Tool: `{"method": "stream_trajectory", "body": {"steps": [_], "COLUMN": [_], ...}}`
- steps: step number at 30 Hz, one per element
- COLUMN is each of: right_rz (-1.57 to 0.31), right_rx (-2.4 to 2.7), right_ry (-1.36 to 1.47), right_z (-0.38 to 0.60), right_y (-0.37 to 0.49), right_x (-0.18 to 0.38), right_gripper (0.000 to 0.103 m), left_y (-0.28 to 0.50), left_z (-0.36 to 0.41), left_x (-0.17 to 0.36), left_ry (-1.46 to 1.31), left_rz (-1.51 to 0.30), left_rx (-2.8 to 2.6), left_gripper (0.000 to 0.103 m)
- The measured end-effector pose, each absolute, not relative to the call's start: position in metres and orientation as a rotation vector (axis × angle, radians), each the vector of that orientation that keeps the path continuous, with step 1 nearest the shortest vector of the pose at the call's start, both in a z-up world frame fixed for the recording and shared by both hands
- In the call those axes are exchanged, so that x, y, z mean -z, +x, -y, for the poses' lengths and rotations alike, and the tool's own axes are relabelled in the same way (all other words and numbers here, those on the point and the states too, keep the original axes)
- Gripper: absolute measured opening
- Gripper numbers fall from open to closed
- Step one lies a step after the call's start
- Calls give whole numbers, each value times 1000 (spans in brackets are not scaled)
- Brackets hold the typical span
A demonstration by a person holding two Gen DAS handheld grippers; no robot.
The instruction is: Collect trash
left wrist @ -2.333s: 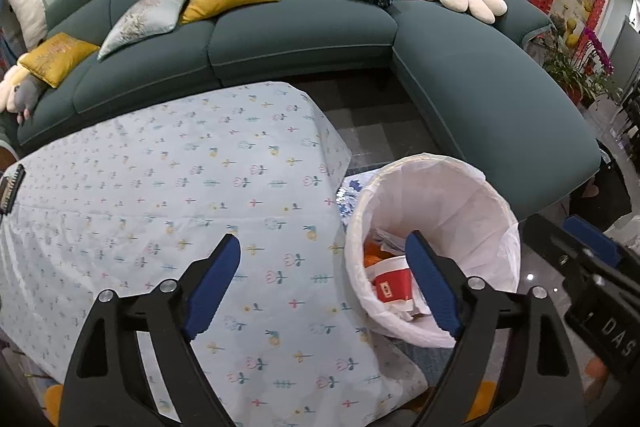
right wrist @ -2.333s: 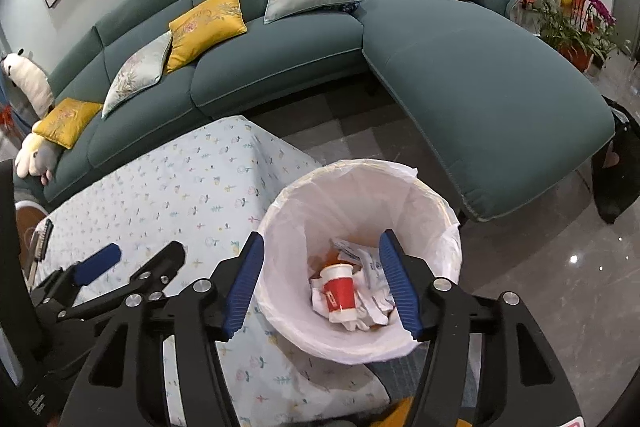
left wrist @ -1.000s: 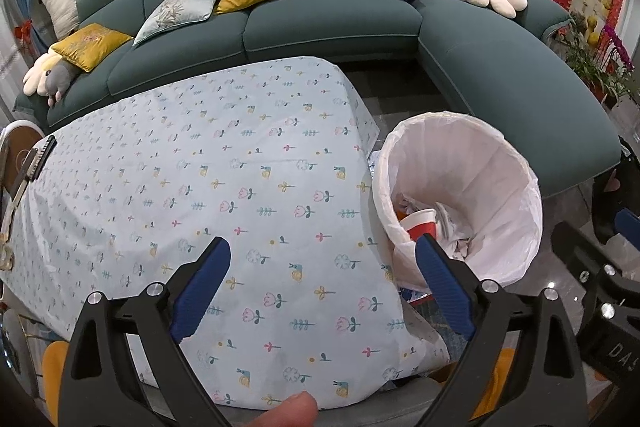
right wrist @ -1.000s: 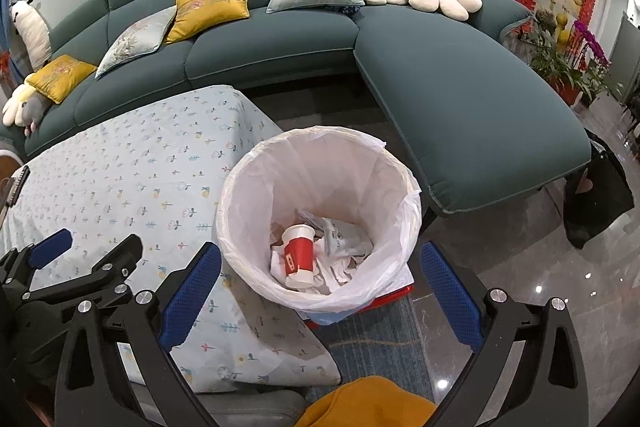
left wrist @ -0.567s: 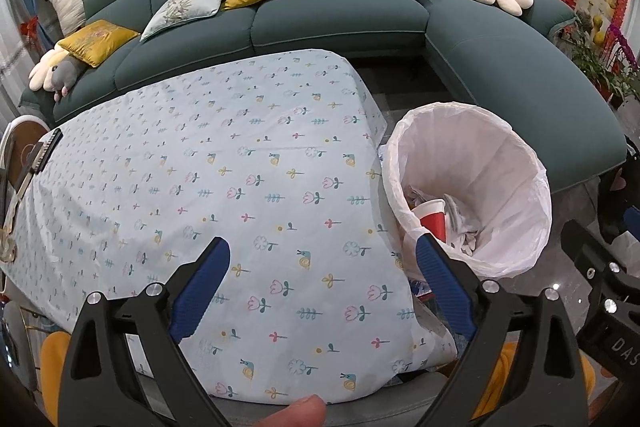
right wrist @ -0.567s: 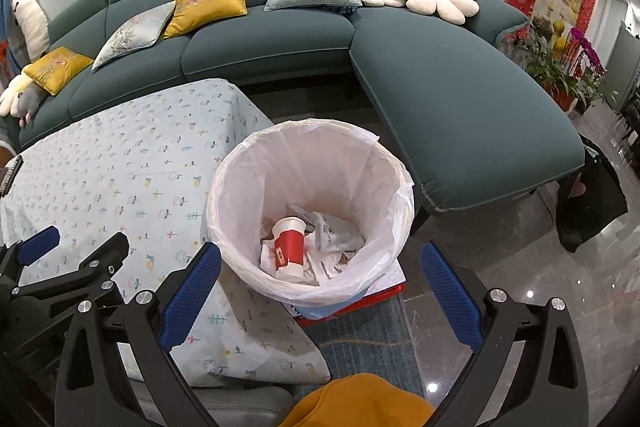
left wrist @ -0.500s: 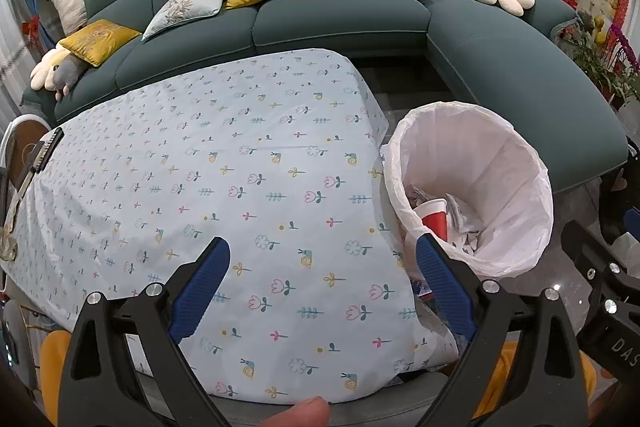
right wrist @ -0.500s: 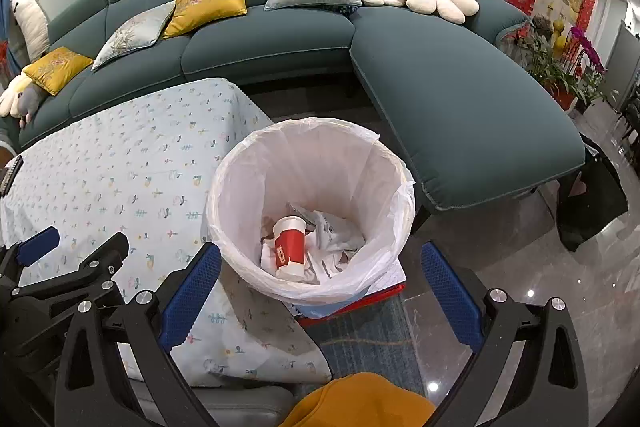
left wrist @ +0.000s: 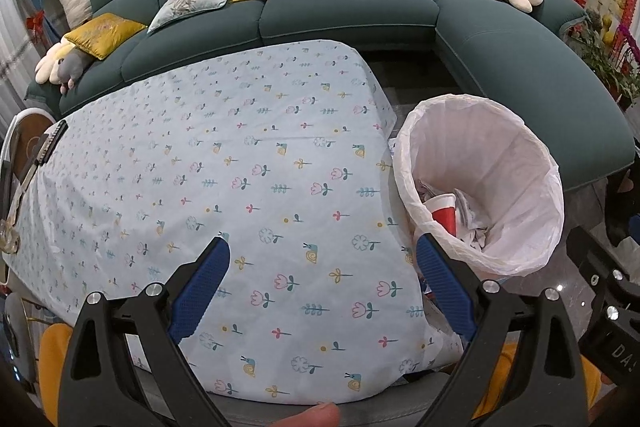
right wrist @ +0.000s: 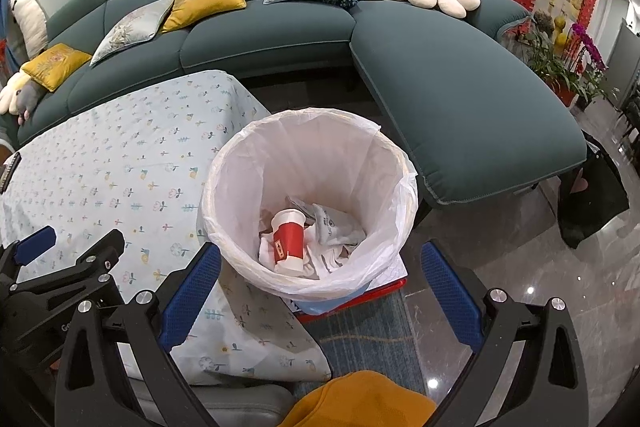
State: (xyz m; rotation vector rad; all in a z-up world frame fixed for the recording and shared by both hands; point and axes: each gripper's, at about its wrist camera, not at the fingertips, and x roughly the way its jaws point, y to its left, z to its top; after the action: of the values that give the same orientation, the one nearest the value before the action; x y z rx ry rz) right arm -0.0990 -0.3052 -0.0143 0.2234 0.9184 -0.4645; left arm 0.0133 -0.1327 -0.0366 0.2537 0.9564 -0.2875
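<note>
- Big teal sofa (right wrist: pixel 460 95) curves round the back and down the right side, its chaise edge hanging just beyond the bin — a strip of dark floor (right wrist: pixel 316 95) runs between sofa and table.
- The table under a floral cloth (left wrist: pixel 240 187) fills the left and centre of the left view; its right edge drops away just beside the bin, the cloth corner draping down near the bin's base.
- Glossy grey floor (right wrist: pixel 540 287) opens out to the right of the bin — that's the free room, with a dark bag (right wrist: pixel 592 203) sitting at the chaise's end.
- Trash bin (right wrist: pixel 310 203) with a white liner stands on the floor between table edge and chaise, rim wide and unobstructed from above.
- Right gripper (right wrist: pixel 320 273) hangs above the bin's near rim, jaws spread wide, nothing between the blue pads.
- Left gripper (left wrist: pixel 320 281) is over the table's near right part, jaws equally wide apart and holding nothing; its right finger lines up with the bin's near rim.
- Inside the bin: crumpled white paper (right wrist: pixel 336 231) at the bottom.
- On top of it, a red paper cup (right wrist: pixel 289 241), lying tilted.
</note>
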Motion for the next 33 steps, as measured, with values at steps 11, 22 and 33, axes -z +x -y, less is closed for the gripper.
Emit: {"method": "stream_trajectory", "body": {"steps": [11, 22, 33], "right_rz": [-939, -941, -942], "right_rx": [461, 459, 457], "right_ry": [222, 216, 210], "right_z": [305, 304, 301], "right_y": [-99, -99, -98], "right_x": [28, 28, 27], "right_gripper": [96, 96, 96], "left_y": [14, 14, 13], "left_z": [132, 130, 128], "left_x": [43, 43, 43], "left_ry": [254, 247, 245], "left_rz": [-968, -967, -970], "left_rx": [277, 274, 271], "left_gripper": [90, 90, 90]}}
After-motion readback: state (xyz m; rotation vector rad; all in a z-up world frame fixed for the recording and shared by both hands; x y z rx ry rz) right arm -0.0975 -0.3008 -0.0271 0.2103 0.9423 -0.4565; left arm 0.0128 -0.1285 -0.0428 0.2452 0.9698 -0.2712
